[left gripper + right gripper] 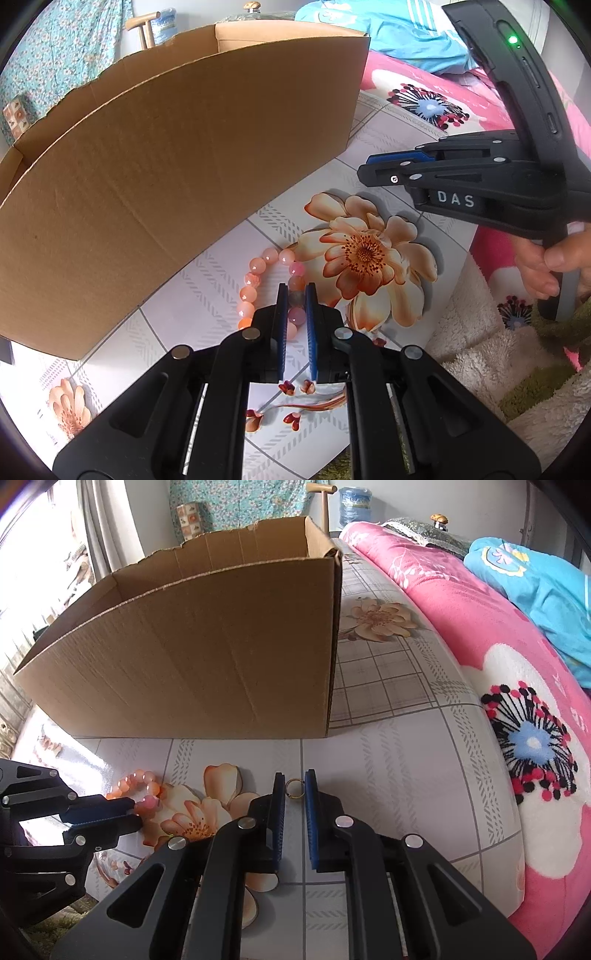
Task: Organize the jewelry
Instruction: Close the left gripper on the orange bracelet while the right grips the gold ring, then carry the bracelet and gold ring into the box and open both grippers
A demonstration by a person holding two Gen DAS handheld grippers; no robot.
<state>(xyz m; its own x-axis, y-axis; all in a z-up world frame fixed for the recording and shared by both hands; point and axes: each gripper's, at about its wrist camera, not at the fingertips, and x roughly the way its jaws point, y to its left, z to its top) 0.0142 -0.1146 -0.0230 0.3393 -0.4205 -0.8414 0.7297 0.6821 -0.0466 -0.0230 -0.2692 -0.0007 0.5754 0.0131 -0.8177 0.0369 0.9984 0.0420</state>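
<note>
Two round pieces: beaded bracelet [271, 284], thin ring [294, 788]

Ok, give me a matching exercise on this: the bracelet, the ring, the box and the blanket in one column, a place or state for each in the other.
1. pink-orange round-bead bracelet
2. small thin gold ring
3. open brown cardboard box
4. pink fleece flowered blanket

A. between the right tool's fingertips
B. behind both pieces of jewelry
C. along the right side
D. between the left tool's fingers

Pairs: 1-D, 2-A, 3-B, 4-C

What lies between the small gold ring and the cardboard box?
Only bare floral tablecloth lies between the ring and the cardboard box, as the right wrist view shows.
</note>
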